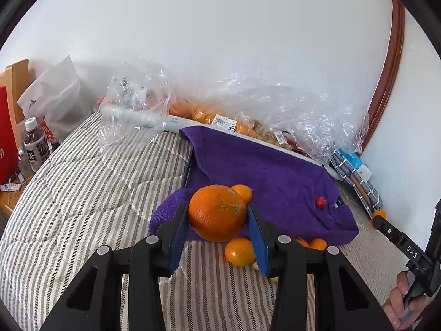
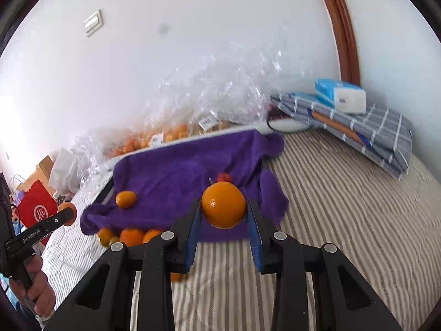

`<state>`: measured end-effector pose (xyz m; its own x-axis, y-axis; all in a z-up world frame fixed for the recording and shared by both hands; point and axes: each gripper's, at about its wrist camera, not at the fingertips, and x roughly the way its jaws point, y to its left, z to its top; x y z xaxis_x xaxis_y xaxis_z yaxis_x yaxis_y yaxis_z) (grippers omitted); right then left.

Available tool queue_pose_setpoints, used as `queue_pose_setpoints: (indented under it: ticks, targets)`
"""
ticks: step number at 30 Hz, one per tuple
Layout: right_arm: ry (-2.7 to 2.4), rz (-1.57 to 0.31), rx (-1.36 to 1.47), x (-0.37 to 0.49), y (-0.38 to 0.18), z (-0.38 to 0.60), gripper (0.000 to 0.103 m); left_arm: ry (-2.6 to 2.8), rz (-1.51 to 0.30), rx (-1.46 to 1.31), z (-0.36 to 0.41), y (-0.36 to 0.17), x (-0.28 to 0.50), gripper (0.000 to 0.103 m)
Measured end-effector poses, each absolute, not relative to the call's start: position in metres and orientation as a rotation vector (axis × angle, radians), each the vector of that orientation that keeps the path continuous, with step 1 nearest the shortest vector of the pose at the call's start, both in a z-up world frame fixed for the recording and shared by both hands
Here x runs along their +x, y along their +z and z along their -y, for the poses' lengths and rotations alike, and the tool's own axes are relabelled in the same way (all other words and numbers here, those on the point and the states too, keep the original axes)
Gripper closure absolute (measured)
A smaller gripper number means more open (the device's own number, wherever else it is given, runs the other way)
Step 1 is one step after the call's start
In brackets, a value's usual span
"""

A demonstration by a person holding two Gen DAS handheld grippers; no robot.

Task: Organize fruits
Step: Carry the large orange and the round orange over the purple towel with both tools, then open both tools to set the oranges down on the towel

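My left gripper [image 1: 217, 213] is shut on a large orange [image 1: 217, 212], held just above the near edge of a purple towel [image 1: 261, 171]. A small orange [image 1: 242, 191] lies on the towel behind it, and another small orange [image 1: 239, 252] rests on the quilt below. A red cherry-sized fruit [image 1: 320, 202] sits on the towel to the right. My right gripper [image 2: 223, 207] is shut on a mandarin [image 2: 223, 204] over the same purple towel [image 2: 179, 165]. The red fruit [image 2: 223, 177] shows behind the mandarin. A small orange [image 2: 126, 198] lies on the towel's left, with several oranges [image 2: 132, 235] at its front edge.
Clear plastic bags of oranges [image 1: 193, 113] line the wall behind the towel. A folded grey checked cloth [image 2: 358, 129] with a tissue pack [image 2: 341, 96] lies at the right. Bottles [image 1: 33, 143] and a red bag [image 2: 35, 207] stand left of the striped quilt [image 1: 82, 193].
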<state>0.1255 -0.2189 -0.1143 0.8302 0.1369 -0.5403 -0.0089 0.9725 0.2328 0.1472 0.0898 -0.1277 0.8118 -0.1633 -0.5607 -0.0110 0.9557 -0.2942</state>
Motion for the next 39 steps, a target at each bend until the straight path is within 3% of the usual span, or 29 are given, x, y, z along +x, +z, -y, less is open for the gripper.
queue_pose_setpoints:
  ticks: [12,26,39]
  targets:
    - [0.11,-0.562,0.212,0.19,-0.109,0.203,0.071,-0.073,-0.618,-0.329,-0.083,-0.124,0.208,0.063]
    - [0.109,-0.716,0.286,0.211,-0.154,0.213,0.071,-0.061,-0.745,-0.313,-0.069,-0.159,0.218,0.063]
    - [0.083,-0.721,0.232,0.215,-0.156,0.205,0.07,-0.074,-0.78,-0.294,-0.06,-0.163,0.222,0.063]
